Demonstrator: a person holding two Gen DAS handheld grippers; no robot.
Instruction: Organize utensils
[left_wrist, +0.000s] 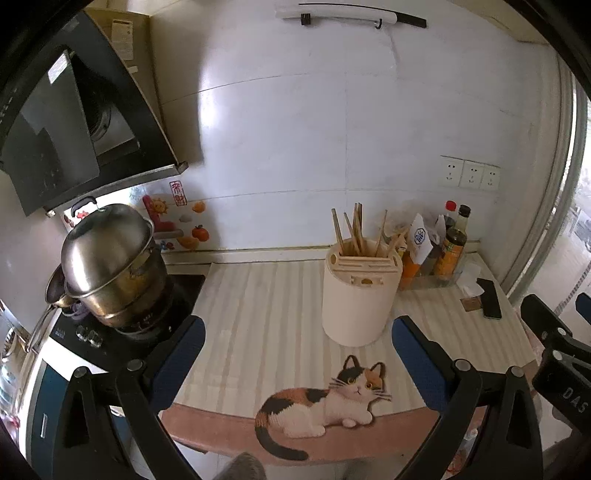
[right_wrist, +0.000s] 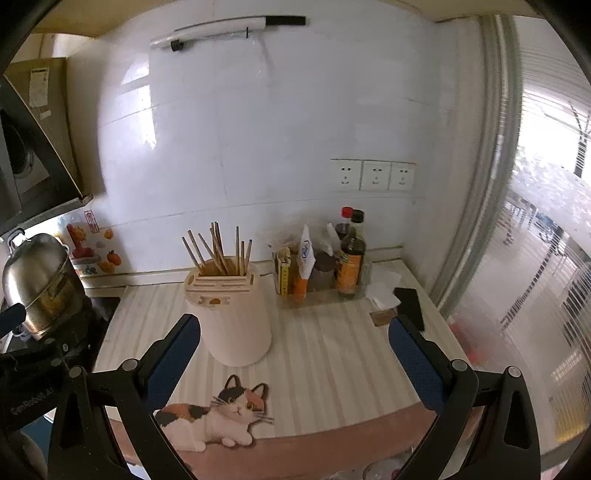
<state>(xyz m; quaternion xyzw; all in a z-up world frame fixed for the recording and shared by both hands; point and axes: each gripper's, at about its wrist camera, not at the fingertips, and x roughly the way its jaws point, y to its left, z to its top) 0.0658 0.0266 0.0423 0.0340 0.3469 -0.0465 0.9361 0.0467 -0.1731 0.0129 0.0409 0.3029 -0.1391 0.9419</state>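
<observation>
Since the left wrist view shows the left gripper (left_wrist: 297, 354) w/ jaws wide apart & empty, hovering over the striped mat (left_wrist: 258, 314) just short of the cream utensil holder (left_wrist: 360, 295), whose chopsticks (left_wrist: 356, 232) stand loosely in its back slot, the likely slip is a finger clipping the tall holder & tipping it toward the sauce bottles (left_wrist: 452, 247) just beside it. From the right wrist view the right gripper (right_wrist: 293, 350) is likewise spread & holding nothing, w/ the holder (right_wrist: 236, 314) near its left finger, so a careless reach could knock it or scatter the sticks (right_wrist: 221, 247); both grippers sit close together, so they could also bump each other.
</observation>
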